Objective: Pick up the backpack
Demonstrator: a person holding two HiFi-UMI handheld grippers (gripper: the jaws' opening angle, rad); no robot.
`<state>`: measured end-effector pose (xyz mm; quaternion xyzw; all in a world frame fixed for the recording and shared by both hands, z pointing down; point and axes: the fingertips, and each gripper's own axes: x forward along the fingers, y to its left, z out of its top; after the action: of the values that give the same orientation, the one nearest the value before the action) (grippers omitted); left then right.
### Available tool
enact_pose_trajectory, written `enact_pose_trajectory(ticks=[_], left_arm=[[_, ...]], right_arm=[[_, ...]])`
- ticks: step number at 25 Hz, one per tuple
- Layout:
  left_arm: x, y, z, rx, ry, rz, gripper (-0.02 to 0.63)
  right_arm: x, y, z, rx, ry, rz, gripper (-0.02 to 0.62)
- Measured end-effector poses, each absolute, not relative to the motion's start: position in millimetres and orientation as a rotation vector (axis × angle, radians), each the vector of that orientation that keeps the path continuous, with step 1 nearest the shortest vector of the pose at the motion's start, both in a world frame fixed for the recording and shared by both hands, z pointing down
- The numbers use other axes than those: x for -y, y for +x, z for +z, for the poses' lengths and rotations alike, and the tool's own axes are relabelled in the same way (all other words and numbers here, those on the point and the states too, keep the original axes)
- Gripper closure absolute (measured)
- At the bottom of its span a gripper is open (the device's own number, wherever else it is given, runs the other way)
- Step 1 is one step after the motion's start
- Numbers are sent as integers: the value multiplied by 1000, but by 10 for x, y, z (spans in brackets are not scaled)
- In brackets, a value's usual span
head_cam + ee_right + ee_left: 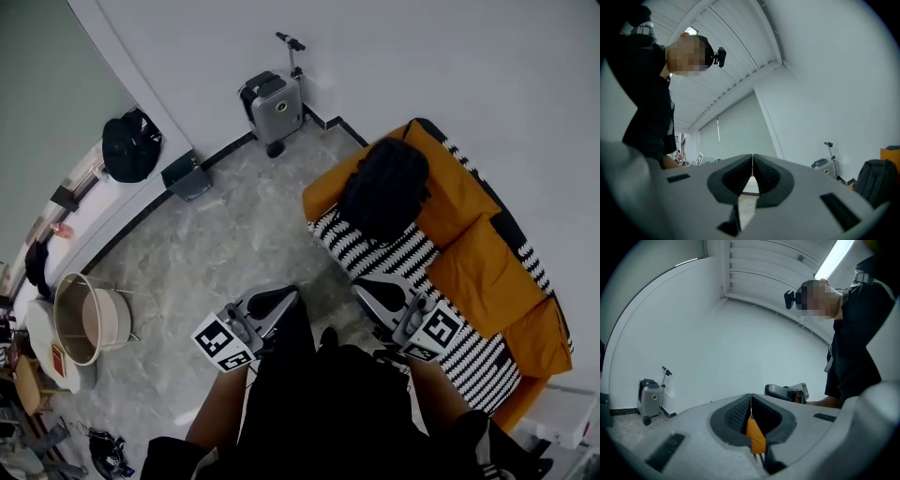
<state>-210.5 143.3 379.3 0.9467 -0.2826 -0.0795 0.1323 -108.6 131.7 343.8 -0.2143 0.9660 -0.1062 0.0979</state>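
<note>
A black backpack (384,187) stands on the orange sofa (478,253), leaning on its back cushions; the right gripper view shows the backpack (876,180) at its right edge. My left gripper (281,302) is shut and empty, held over the floor short of the sofa. My right gripper (370,291) is shut and empty too, over the sofa's striped seat edge below the backpack. In the left gripper view the jaws (751,401) meet with sofa orange behind them. The right gripper's jaws (752,164) are also pressed together.
A grey wheeled suitcase (274,105) stands by the far wall. A round tub (89,319) sits on the floor at the left, with a black bag (129,145) on a ledge above it. A striped black-and-white throw (412,281) covers the sofa seat.
</note>
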Motion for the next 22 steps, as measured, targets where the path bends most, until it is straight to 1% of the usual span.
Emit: enact_pose_trajectory(ticks=[6,22], left_arm=[[-1039,-2107,3720,769,2763,-268,583],[217,-2652,3644,632,2780,-295,583]], right_arm=[[-1004,-1070,3446,-2865,-692,-312,568],[175,-1586,3350,-2836,-848,-296,568]])
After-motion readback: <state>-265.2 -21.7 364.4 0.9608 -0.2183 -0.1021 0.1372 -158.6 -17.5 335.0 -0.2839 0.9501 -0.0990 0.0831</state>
